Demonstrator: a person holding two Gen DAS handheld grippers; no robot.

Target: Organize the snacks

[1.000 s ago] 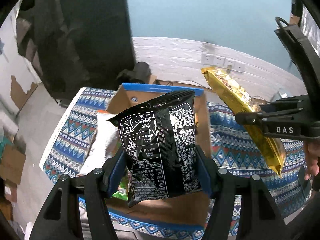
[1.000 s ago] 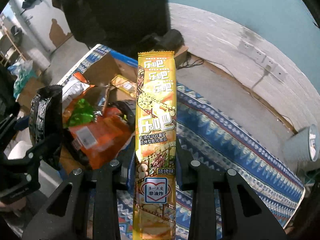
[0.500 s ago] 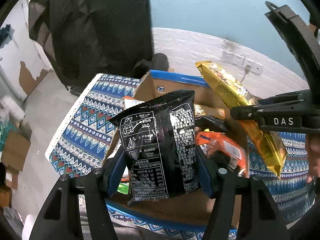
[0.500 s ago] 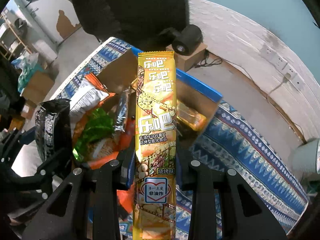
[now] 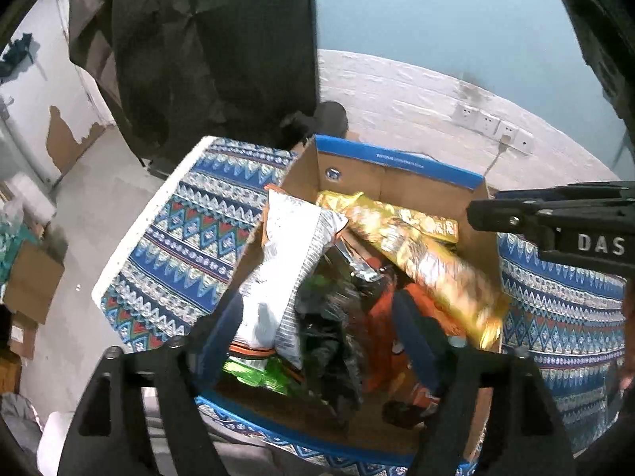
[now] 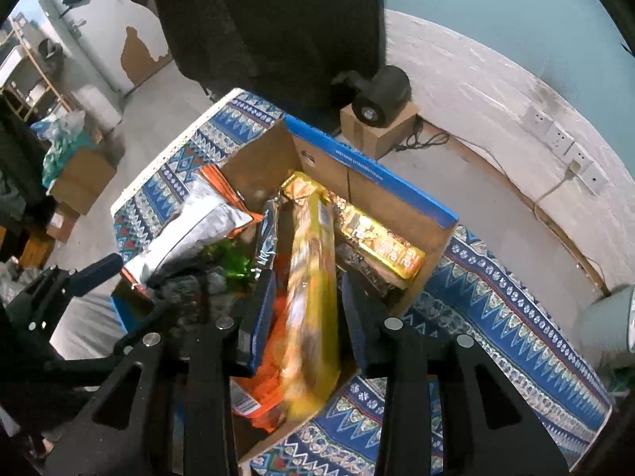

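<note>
Black-framed left hand-held gripper [image 5: 321,341] at 6 o'clock in its own view, jaws opening and well apart. Blurred black packet [image 5: 329,349] between them, clear of both pads, over the cardboard box [image 5: 397,162]. Just beyond, toward 11 o'clock, white bag [image 5: 285,261] leaning at the box's left wall, with green wrapper [image 5: 254,369] under it. Toward 1 o'clock, long yellow packet [image 5: 428,261] slanting across the heap, orange packet [image 5: 381,317] beneath. At 3 o'clock, right hand-held gripper [image 5: 516,218] side-on above the box's right wall.

From the right wrist, at 6 o'clock: jaws only narrowly parted and opening. Same yellow packet blurred between the pads, thin gaps on both sides, far end pointing to 12 o'clock inside the box. Past it at 1 o'clock, gold packet [image 6: 381,238] lying along the far wall.

Under the box, blue patterned cloth [image 5: 178,238] over the tabletop. Farthest, at 12 o'clock, dark fabric [image 5: 218,59] and a white brick wall with sockets [image 5: 488,123].
</note>
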